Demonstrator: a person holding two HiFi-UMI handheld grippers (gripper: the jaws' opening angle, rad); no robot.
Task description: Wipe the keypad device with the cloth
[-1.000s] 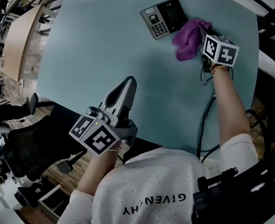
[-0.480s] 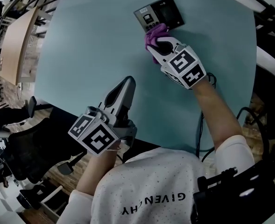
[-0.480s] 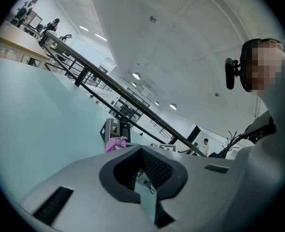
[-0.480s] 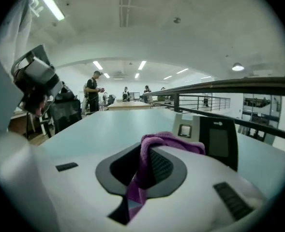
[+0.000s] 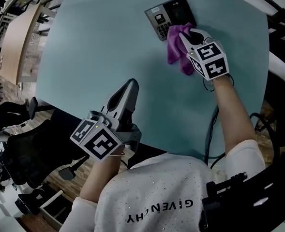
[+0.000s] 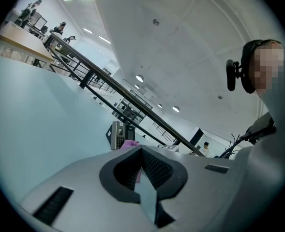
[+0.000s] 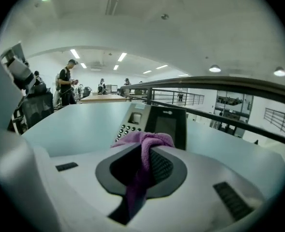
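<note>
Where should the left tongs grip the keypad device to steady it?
Probably the bare left edge of the keypad device, beside the keys, coming from the left: the cloth in the right tongs covers its right side, and the shut left tongs sit on the open side.

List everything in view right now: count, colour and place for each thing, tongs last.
keypad device: one, dark grey, far side of the table
cloth: one, purple, pinched in the right tongs, lying at the device's near right corner
table: one, pale teal, under the device and cloth
cable: one, dark, on the table beside the right forearm
office chair: one, black, off the table's left edge
wooden desk: one, light brown, far left
left tongs: one, grey, shut with nothing in them, over the table's near edge
right tongs: one, grey, shut on the cloth at the device
</note>
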